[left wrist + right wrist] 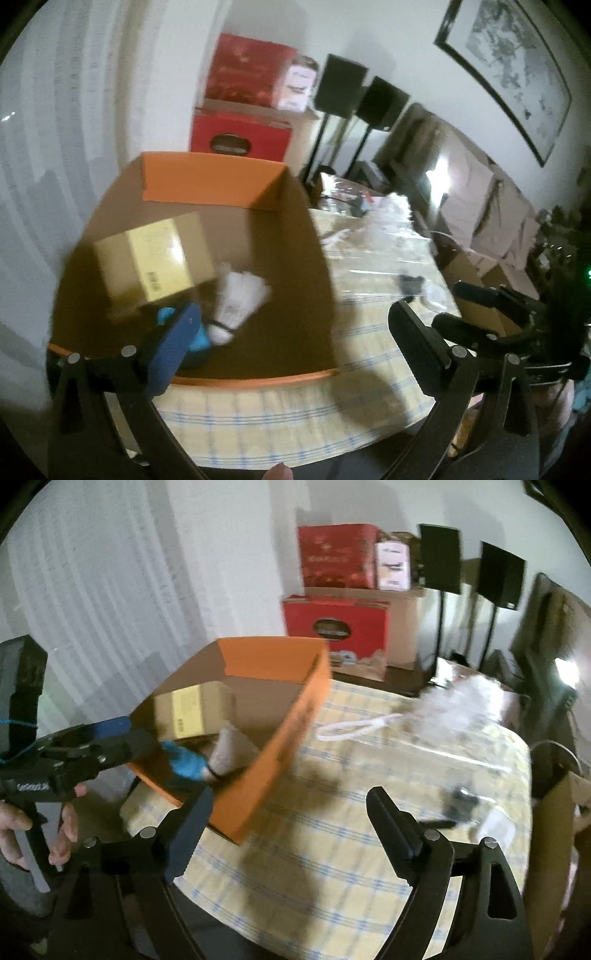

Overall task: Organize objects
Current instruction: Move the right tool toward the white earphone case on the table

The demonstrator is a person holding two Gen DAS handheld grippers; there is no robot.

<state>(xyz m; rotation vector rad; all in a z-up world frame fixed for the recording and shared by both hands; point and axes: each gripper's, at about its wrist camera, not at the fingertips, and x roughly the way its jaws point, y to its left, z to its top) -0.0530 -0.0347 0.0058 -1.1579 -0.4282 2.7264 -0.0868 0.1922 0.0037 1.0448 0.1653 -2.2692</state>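
My left tool (291, 350) is spread wide w/ nothing btwn the fingers, and my right tool (291, 834) is spread wide too, also empty. Just ahead of my left tool, slightly to its left, sits the orange box (255, 378) on the checked counter (295, 417), open on top. Inside it: a small cardboard carton (155, 262) toward the far-left side, a white sock bundle (240, 299) right beyond my left tool's blue finger (173, 354), and a blue item (201, 339) partly hidden behind that finger, touching the bundle. From my right tool the box is ahead-left, its near corner just beyond the left fingertip. Further ahead-right of both tools, clear plastic bags (461, 701) lie on the counter, well apart from the box. Frames are blurry.
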